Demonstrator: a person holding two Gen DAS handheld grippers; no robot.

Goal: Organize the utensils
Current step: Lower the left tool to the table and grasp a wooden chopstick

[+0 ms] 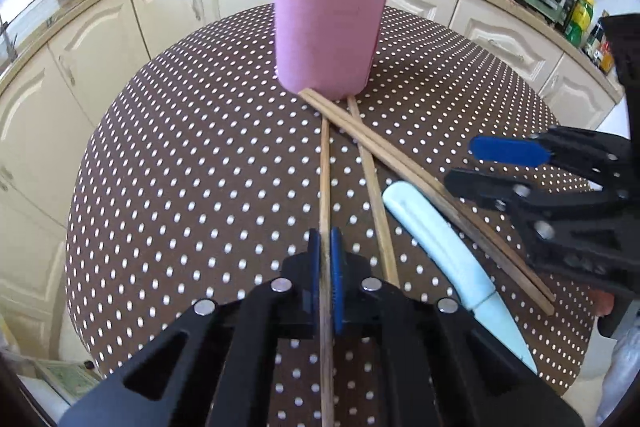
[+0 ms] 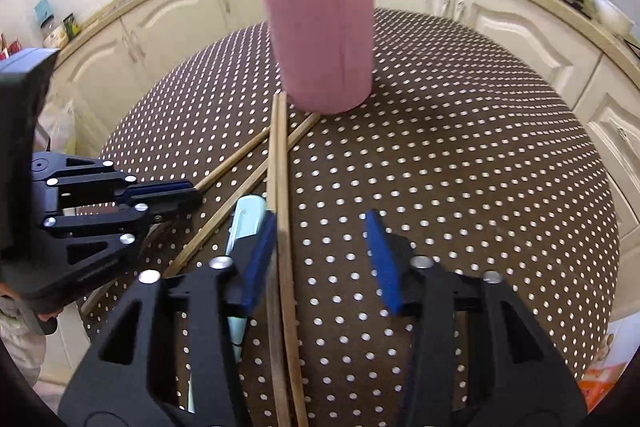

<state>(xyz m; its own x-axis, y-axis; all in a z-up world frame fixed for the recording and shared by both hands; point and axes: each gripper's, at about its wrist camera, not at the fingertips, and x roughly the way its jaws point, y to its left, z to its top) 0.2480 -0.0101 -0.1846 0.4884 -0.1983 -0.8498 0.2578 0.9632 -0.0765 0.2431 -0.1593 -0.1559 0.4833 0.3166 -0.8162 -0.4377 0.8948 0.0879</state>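
The left gripper (image 1: 325, 251) is pinching one chopstick (image 1: 325, 179), the right gripper (image 2: 320, 259) is hanging wide open holding nothing, and lifting could be knocking the cup (image 1: 328, 27) over.

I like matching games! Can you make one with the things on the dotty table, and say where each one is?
Things:
1. pink cup
2. light blue knife
3. single chopstick
4. right gripper

Places or states:
A. pinched between the left gripper fingers
B. open over a pair of chopsticks
C. standing upright with chopsticks inside
D. lying flat on the polka-dot table

Pairs: 1-C, 2-D, 3-A, 4-B
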